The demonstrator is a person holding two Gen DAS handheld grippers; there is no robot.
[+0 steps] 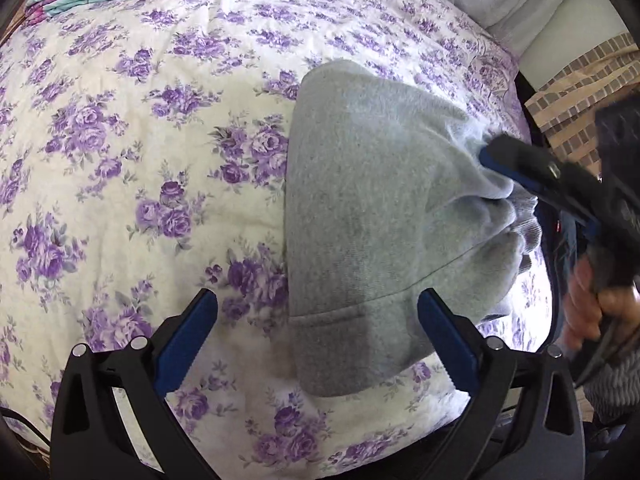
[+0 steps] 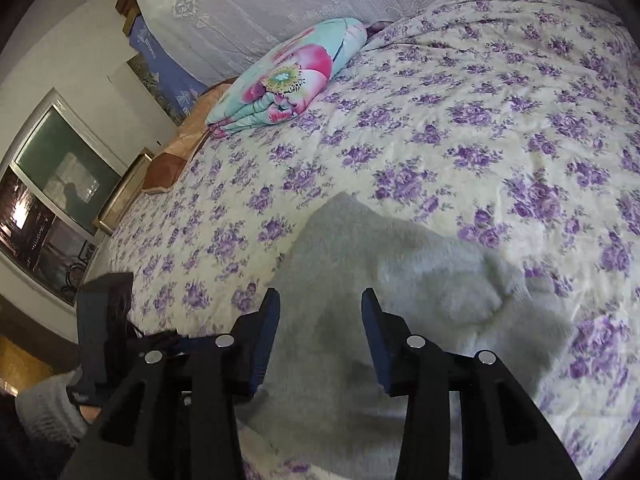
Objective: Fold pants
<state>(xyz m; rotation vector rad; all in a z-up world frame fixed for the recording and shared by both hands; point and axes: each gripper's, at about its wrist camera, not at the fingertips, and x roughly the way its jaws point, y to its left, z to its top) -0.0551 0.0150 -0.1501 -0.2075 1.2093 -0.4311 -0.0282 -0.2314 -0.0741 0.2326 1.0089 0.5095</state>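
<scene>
Grey sweatpants lie folded in a compact bundle on the floral bedspread. My left gripper is open, its blue pads either side of the bundle's near hem, just above it. In the left wrist view my right gripper rests against the bundle's right edge, where the cloth is bunched. In the right wrist view my right gripper is open with the grey pants between and under its fingers; nothing is pinched.
A folded teal and pink floral blanket lies at the far side of the bed. White lace pillows are at the headboard. The bed edge runs close to the right of the pants.
</scene>
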